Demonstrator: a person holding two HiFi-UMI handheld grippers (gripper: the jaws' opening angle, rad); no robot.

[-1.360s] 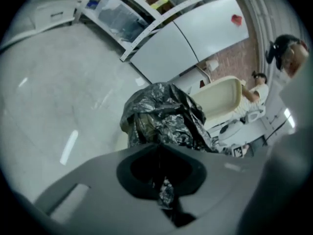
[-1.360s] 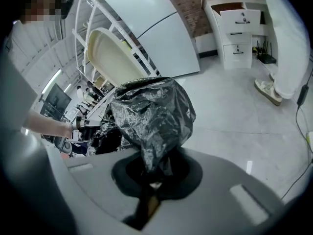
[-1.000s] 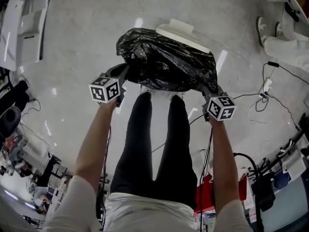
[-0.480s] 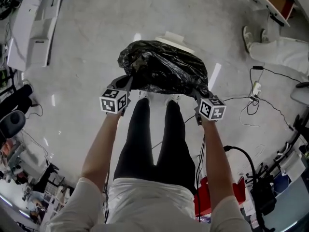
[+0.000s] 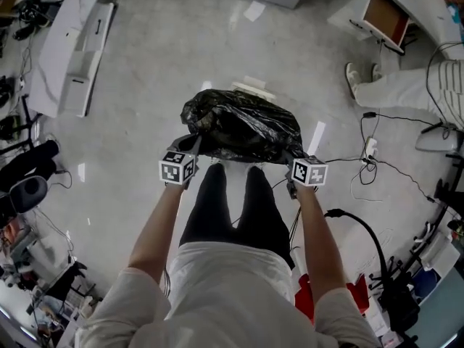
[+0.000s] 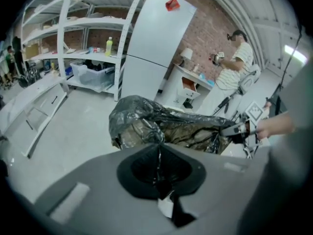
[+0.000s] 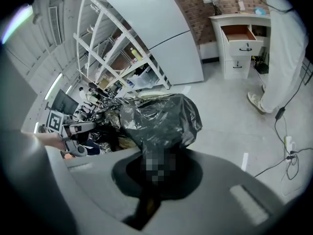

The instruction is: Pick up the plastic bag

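One plastic bag above glossy grey floor; white shelving, brick wall.

Bare floor lay open left of the black plastic bag; a long white panel lay farther left; a flat white slab showed just beyond the bag; on the right, loose cables, a person's legs and a white cabinet narrowed the way.
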